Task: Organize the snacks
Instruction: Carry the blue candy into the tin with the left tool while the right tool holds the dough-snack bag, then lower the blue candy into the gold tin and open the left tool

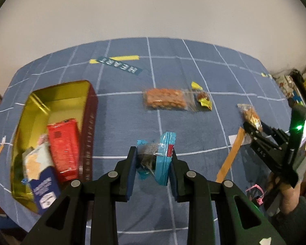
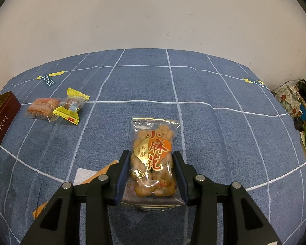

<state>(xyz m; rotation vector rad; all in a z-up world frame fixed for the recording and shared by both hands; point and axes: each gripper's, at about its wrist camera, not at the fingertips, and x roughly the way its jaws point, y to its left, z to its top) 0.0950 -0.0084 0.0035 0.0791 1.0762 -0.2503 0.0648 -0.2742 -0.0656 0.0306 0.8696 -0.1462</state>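
Left tongs (image 1: 153, 159): clamped on blue-wrapped snack (image 1: 163, 159), held above the cloth, just right of the tin.
Right tongs (image 2: 151, 163): pads pressed on both sides of clear fried-twist pack (image 2: 153, 157); pack lies flat on blue grid cloth (image 2: 193, 94).
Tin (image 1: 87, 126): open, gold inside, left side of counter; holds red pack (image 1: 64, 147), blue/white box (image 1: 43, 189).
Loose items: orange cracker pack (image 1: 164, 100) w/ yellow-wrapped sweet (image 1: 202, 99) touching it, far centre.
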